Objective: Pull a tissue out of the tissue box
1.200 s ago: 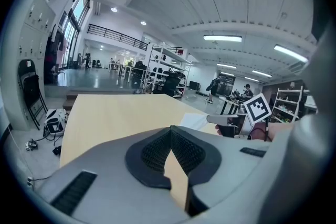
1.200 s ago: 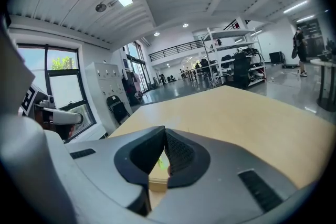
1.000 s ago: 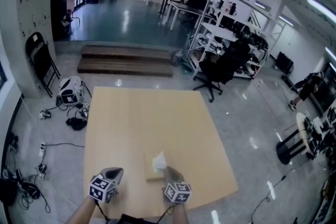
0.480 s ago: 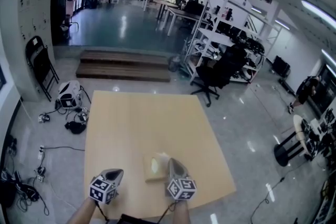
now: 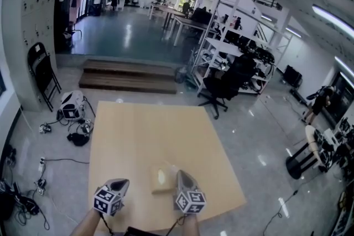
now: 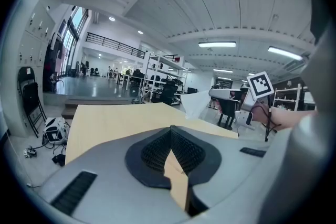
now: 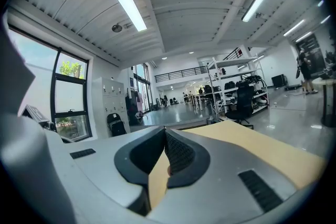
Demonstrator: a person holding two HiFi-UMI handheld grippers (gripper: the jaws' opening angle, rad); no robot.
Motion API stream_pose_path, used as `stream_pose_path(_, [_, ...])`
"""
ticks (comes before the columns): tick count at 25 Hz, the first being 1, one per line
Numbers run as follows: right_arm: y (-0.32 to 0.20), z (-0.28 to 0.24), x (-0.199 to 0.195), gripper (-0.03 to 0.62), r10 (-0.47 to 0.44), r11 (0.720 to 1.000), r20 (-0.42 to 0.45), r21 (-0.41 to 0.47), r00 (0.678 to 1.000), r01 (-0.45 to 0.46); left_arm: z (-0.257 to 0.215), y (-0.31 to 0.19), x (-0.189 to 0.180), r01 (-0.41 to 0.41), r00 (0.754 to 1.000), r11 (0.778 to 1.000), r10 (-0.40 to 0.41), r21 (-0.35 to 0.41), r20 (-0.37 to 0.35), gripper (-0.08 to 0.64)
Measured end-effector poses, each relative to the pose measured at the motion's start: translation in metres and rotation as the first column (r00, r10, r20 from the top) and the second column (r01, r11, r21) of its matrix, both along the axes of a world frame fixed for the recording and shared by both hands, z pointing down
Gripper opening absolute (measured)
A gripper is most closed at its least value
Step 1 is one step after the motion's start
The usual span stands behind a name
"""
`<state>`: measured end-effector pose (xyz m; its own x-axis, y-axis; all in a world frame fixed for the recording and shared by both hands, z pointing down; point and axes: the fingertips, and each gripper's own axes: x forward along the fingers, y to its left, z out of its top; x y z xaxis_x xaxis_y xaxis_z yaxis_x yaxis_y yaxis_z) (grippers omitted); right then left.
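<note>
Head view, bottom centre: pinching tissue with right tool beside tissue box on counter, left tool closed, empty.

Bright ceiling strip lights glare off the glossy floor; fisheye edges curve and darken.

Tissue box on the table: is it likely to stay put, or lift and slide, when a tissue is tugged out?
Probably light: the flat tan tissue box lies free on the pale wooden table, so it may lift or slide. The left tongs sit apart from it, pinning nothing. The white tissue looks thin and floppy, so drag should be slight.
</note>
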<state>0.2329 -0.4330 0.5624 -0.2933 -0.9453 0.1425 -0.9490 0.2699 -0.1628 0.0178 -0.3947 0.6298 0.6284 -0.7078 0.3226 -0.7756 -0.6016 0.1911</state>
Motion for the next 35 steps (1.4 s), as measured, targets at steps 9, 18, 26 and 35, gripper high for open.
stream_pose_path(9, [0.035,-0.005,-0.002,0.003,0.014,1.0,-0.038,0.019,0.999,-0.013,-0.012,0.01,0.0,-0.015,1.0,0.999,0.016,0.033,-0.009,0.008])
stream_pose_path(18, [0.084,-0.018,-0.003,0.003,0.047,0.998,-0.021,0.05,0.999,-0.046,-0.039,0.023,-0.005,-0.017,1.0,0.995,0.019,0.095,-0.017,0.008])
stream_pose_path(26, [0.128,-0.012,-0.007,0.003,0.067,0.996,0.003,0.051,0.998,-0.067,-0.056,0.039,-0.008,-0.022,0.999,0.99,0.027,0.141,-0.035,0.008])
stream_pose_path(35, [0.171,-0.01,-0.017,0.003,0.09,0.995,-0.002,0.049,0.996,-0.09,-0.059,0.059,-0.016,-0.025,0.999,0.988,0.03,0.153,-0.033,0.008])
